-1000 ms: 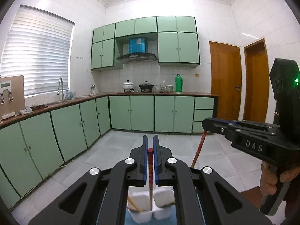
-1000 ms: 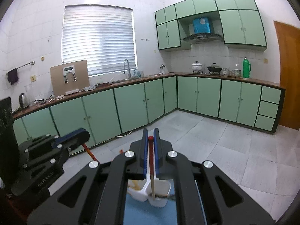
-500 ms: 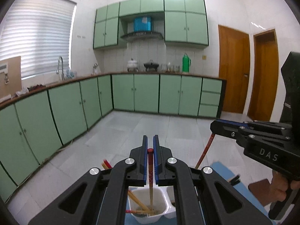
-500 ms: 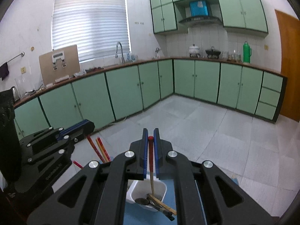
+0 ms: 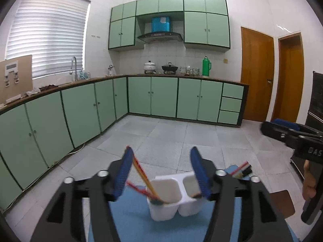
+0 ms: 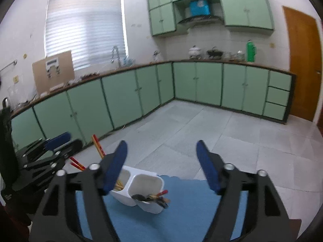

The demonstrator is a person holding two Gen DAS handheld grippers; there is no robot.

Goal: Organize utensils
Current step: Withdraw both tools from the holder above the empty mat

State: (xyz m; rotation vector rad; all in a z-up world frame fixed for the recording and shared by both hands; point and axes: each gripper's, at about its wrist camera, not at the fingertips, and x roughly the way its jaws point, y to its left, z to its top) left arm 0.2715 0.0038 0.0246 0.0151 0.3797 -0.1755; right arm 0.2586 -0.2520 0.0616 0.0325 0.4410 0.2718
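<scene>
A white two-compartment utensil holder (image 5: 171,199) (image 6: 141,189) stands on a blue mat (image 5: 131,221) (image 6: 181,211). Red and yellow chopsticks (image 5: 143,177) (image 6: 98,146) lean out of one compartment. The other compartment holds dark utensils and a red-tipped chopstick (image 6: 159,194). My left gripper (image 5: 161,173) is open and empty just above the holder. My right gripper (image 6: 162,168) is open and empty above the mat, to the right of the holder. Each gripper shows at the edge of the other's view, the right in the left wrist view (image 5: 292,135), the left in the right wrist view (image 6: 46,153).
Green kitchen cabinets (image 5: 161,98) run along the left and far walls under a counter with pots and a green thermos (image 5: 206,66). Two wooden doors (image 5: 256,76) stand on the right. Grey tiled floor (image 5: 181,133) lies beyond the mat.
Both grippers were shut on a red chopstick each; both have opened and the chopsticks now rest in the holder. Both grippers have pulled back a little from the holder.
</scene>
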